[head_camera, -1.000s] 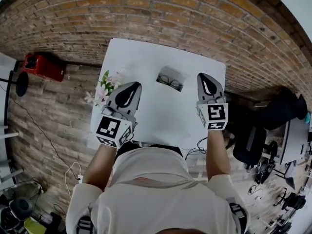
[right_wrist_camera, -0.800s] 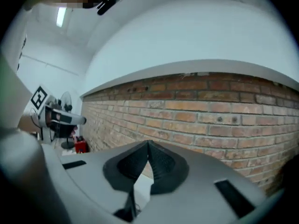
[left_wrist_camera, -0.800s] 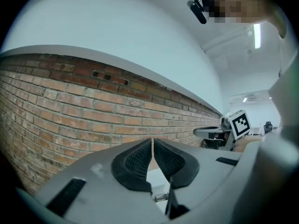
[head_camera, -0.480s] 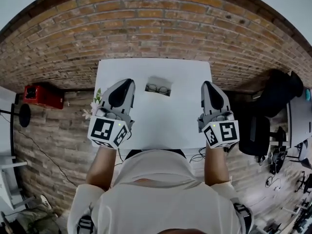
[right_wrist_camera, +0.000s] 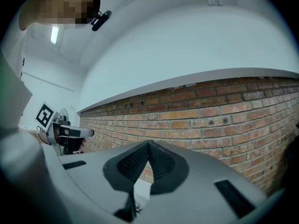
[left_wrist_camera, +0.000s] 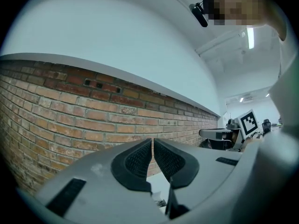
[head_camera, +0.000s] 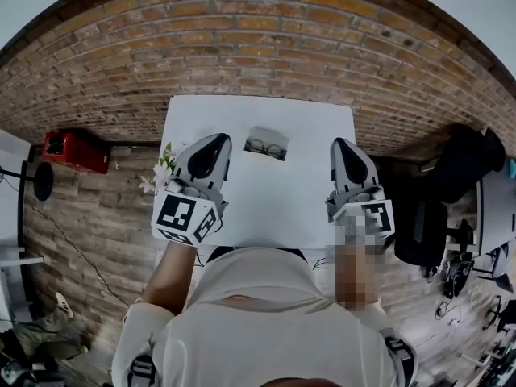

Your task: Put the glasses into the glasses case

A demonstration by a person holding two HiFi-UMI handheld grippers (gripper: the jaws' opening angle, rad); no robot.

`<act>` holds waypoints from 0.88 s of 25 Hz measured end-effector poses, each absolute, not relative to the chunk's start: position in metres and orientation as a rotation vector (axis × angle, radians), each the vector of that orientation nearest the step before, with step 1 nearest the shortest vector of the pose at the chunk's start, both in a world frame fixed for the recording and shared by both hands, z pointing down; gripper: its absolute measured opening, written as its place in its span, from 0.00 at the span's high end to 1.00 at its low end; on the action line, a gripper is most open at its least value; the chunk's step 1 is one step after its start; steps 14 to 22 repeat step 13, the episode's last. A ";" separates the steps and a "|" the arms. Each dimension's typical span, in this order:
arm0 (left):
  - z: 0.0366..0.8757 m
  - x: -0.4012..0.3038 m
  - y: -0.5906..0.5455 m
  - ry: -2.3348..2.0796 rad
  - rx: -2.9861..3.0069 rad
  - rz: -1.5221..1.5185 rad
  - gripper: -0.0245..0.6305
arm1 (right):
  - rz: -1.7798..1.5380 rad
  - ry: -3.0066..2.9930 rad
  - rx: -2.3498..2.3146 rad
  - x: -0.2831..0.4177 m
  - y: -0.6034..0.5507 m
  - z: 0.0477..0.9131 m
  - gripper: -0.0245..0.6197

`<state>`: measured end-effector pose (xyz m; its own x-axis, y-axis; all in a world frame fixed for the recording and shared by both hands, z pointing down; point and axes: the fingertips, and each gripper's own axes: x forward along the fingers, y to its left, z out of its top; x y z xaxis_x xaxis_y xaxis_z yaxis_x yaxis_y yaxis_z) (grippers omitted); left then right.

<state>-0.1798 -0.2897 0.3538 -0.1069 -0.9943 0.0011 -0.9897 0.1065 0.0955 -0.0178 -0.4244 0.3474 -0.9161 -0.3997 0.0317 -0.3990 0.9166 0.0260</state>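
Note:
Dark-rimmed glasses lie on the white table, toward its far side, on or beside a small grey case; which of the two I cannot tell. My left gripper is held above the table, left of the glasses, shut and empty. My right gripper is held to their right, also shut and empty. In the left gripper view the left gripper has its pads together, pointing at the brick wall. The right gripper view shows the right gripper the same way.
A small bunch of flowers stands at the table's left edge. A brick wall runs behind the table. A red box sits on the floor at the left, and a black office chair at the right.
The head view has swung and levelled, so the table sits more square in the picture. Both grippers stay shut at either side of the glasses, barely shifted.

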 end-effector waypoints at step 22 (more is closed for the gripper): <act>0.359 -0.179 -0.290 -2.290 2.032 -0.098 0.92 | -0.023 -3.028 0.586 -0.024 -0.424 0.354 0.88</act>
